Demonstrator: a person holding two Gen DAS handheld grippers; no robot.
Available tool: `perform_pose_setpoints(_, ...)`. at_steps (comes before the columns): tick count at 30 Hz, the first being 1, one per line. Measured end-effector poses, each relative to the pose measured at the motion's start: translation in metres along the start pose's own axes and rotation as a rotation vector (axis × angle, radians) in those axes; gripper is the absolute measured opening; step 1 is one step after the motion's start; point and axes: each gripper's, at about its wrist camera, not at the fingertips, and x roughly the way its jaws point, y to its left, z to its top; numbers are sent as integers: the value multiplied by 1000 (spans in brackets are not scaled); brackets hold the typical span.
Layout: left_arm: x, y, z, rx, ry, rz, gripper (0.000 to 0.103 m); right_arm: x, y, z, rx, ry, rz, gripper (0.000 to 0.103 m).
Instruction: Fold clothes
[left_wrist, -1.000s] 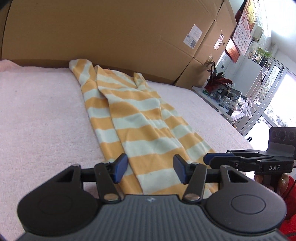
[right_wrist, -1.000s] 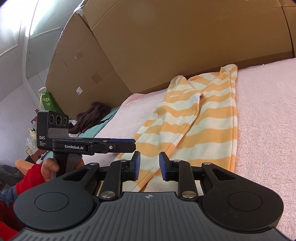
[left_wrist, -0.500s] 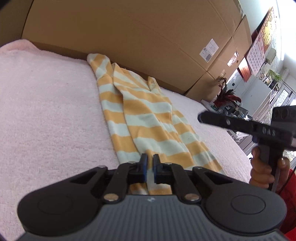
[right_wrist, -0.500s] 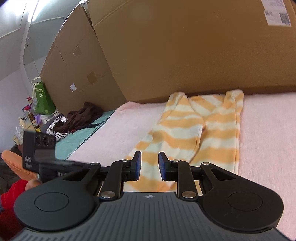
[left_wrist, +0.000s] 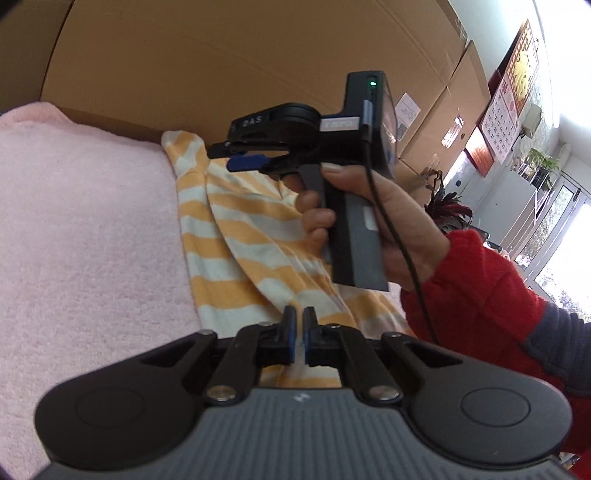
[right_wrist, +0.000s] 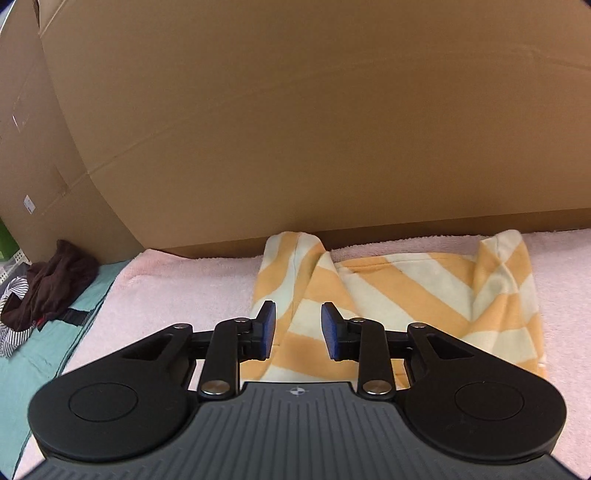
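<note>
Since a second ago the right gripper (left_wrist: 245, 157) has swung from the lower right of the left wrist view up to its centre, over the striped garment (left_wrist: 236, 236), carried by a hand (left_wrist: 369, 218) in a red sleeve (left_wrist: 476, 291). Meanwhile the left gripper (left_wrist: 299, 334) has gone from spread to pressed together – its fingers (left_wrist: 290, 332) now pinch the garment's near hem at bottom centre (a slight ridge of cloth rises toward them).

In the right wrist view the right gripper (right_wrist: 298, 330) has its fingers (right_wrist: 267, 328) parted and opening, nothing pinched between them – the orange-and-white cloth (right_wrist: 406, 295) lies beyond and below, spread lengthwise on the pink towel-covered bench (right_wrist: 184, 288), its far end just beside the cardboard boxes (right_wrist: 295, 129). Dark clothes (right_wrist: 48, 288) sit heaped at the left edge on a teal cloth (right_wrist: 44, 354).
</note>
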Motion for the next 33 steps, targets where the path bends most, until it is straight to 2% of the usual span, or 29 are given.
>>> perform_pose_setpoints(4, 3, -2, 1, 3, 3, -15, 1, 19, 3, 0, -22, 20, -67, 29)
perform_pose_setpoints(7, 4, 2, 0, -10, 9, -16, 1, 25, -2, 1, -17, 20, -106, 6)
perform_pose_setpoints(9, 4, 5, -1, -22, 12, -21, 1, 18, -6, 1, 6, 10, -109, 5)
perform_pose_setpoints(13, 1, 10, -2, -34, 6, -41, 1, 11, -9, 6, 22, 29, -77, 6)
perform_pose_setpoints(15, -1, 11, -2, -35, 0, -47, 1, 7, -9, 8, 30, 48, -51, 11)
perform_pose_setpoints(17, -1, 11, -3, -30, 3, -38, 1, 2, -10, 6, 22, 45, -60, 24)
perform_pose_setpoints(21, 6, 12, -5, -30, 36, -34, 4, -4, -9, -1, -19, 67, -23, 25)
perform_pose_setpoints(23, 6, 10, -6, -22, 35, -32, 4, -3, -7, -4, -58, 70, -46, 13)
perform_pose_setpoints(25, 5, 10, -5, -22, 31, -34, 4, -7, -8, -6, -73, 65, -63, 8)
perform_pose_setpoints(31, 4, 10, -4, -47, 13, -68, 4, -20, -21, 1, -14, 49, -13, 6)
perform_pose_setpoints(33, 3, 9, -3, -47, 3, -75, 4, -22, -21, 4, -21, 29, -12, 2)
